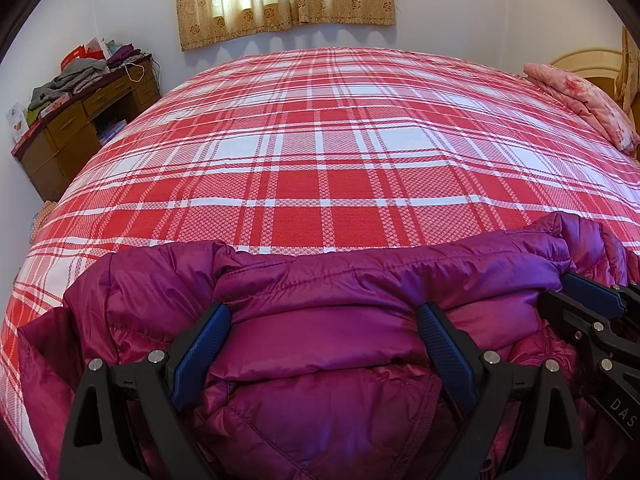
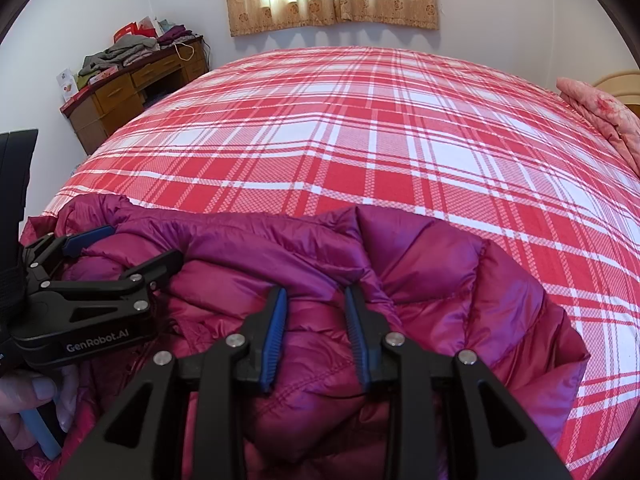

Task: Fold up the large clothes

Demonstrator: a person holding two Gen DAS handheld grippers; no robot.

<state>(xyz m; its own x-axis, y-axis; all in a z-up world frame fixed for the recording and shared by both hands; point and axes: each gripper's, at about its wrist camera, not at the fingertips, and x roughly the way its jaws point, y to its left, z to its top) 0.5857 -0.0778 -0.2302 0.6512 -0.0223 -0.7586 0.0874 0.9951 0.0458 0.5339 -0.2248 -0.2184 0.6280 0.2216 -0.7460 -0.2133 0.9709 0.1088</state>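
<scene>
The left gripper (image 1: 324, 344) stands with its jaws wide, a fat roll of the magenta down jacket (image 1: 360, 280) bulging between the blue pads (image 1: 202, 356). The padding fills the gap, yet whether the pads truly press on it or only straddle it I cannot tell. The jacket lies directly under and ahead of this gripper, at the near edge of the red plaid bedspread (image 1: 304, 152), which stretches away beyond the fingertips. To its right the other gripper (image 1: 592, 300) reaches into the same folded ridge — the two seem set along one edge so the bulky cloth can be lifted or turned evenly.

In the right wrist view, the right gripper (image 2: 316, 320) has its jaws drawn narrow, a pinched ridge of the down jacket (image 2: 420, 280) running up between the blue pads (image 2: 276, 332); the fabric gathers into creases at that point, which suggests a real grip. A narrow pinch suits thin shell fabric that slips easily. Left of it sits the left gripper (image 2: 132, 248), a hand (image 2: 24, 408) on its handle, fingers spread over the puffed seam. Beyond both lies open bedspread (image 2: 400, 140) — room, I judge, to carry the fold forward. A wooden desk (image 2: 120, 96) piled with clothes stands far off to the left.
</scene>
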